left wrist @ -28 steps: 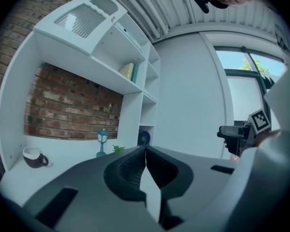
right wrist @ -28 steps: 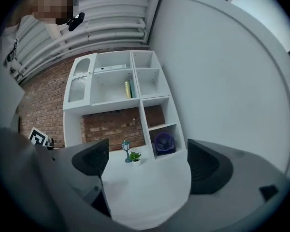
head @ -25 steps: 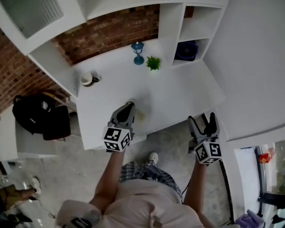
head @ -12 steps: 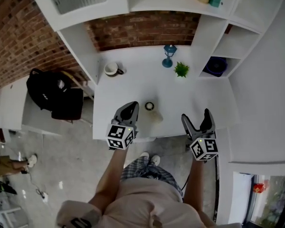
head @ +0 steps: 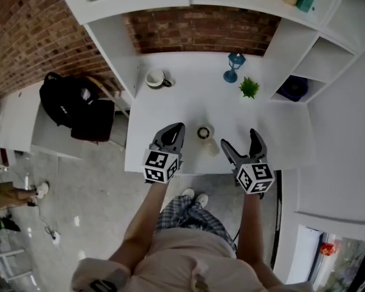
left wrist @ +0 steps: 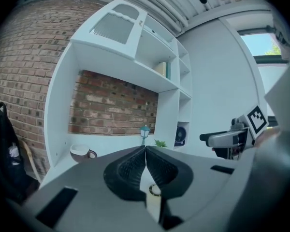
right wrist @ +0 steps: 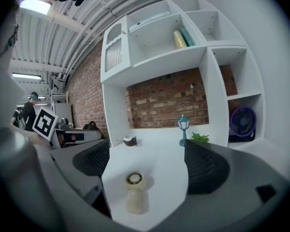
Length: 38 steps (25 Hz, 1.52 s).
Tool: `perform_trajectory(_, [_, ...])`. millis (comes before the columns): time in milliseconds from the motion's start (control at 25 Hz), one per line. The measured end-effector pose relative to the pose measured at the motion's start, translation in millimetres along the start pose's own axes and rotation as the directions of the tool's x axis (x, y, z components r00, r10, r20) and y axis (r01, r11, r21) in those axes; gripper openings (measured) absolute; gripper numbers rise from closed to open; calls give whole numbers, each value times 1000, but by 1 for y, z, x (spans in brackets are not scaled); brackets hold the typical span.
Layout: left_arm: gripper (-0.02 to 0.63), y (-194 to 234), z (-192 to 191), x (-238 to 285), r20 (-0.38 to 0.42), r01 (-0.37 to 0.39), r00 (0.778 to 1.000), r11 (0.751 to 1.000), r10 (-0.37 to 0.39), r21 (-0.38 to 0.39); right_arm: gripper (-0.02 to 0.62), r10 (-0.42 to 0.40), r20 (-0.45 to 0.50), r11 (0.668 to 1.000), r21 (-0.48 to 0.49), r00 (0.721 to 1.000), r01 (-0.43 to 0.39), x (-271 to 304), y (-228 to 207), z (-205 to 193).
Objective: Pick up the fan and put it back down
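A small cream hand-held fan [head: 207, 140] lies flat on the white desk [head: 182, 102], its round head pointing away from me. It sits between my two grippers near the front edge. My left gripper [head: 177, 127] is just left of it with its jaws pressed together and nothing in them; in the left gripper view the fan [left wrist: 154, 198] shows just below the left gripper [left wrist: 145, 149]. My right gripper [head: 238, 139] stands open right of the fan. In the right gripper view the fan [right wrist: 134, 191] lies ahead of the right gripper [right wrist: 147, 164], untouched.
At the back of the desk stand a mug [head: 155, 78], a teal lantern [head: 233, 67] and a small green plant [head: 249, 88]. A purple desk fan [head: 292, 88] sits in a shelf cubby at the right. A black backpack [head: 70, 105] rests on the low surface at the left.
Both grippers have moved forward over the desk's front edge. The right one has come in from off the desk to beside the cream fan. The left stays shut, the right open.
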<state>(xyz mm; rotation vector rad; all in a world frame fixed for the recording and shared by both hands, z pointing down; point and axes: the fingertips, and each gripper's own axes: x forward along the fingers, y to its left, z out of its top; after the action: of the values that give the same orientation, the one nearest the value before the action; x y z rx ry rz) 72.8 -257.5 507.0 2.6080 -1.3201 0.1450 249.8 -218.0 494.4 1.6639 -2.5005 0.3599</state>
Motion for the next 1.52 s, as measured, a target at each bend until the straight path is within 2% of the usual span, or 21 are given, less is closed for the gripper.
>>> perform_trajectory(160, [28,10,-16,11,-26,-15,1000,999,14,-34,495,46,-87,999,-7,995,-47,31,12,-22])
perform_trajectory(320, [28,17,-34,20,-53,-31,998,997,27,-66,491,88,-187,996,26,978,-85,55,20,-54])
perform_trajectory(680, [28,28,-80,20,-136,-62,990,990,44,-127,455,137,-427,990,23,894,-141,82,40,-132])
perform_trajectory(1120, [28,30,-111,15,-188,-79,981,984,47,-163,335,69,-607,992,-38,792,-116,85,43,-190])
perform_trajectory(1360, [28,35,-120,11,-202,-90,978,981,54,-173,245,18,-653,993,-79,757,-91,83,39,-204])
perform_trajectory(1440, [28,36,-122,10,-206,-92,977,980,54,-175,213,10,-657,992,-88,754,-90,82,38,-207])
perform_trajectory(1520, [28,36,-123,9,-209,-93,976,980,55,-177,210,9,-655,992,-91,755,-90,82,39,-207])
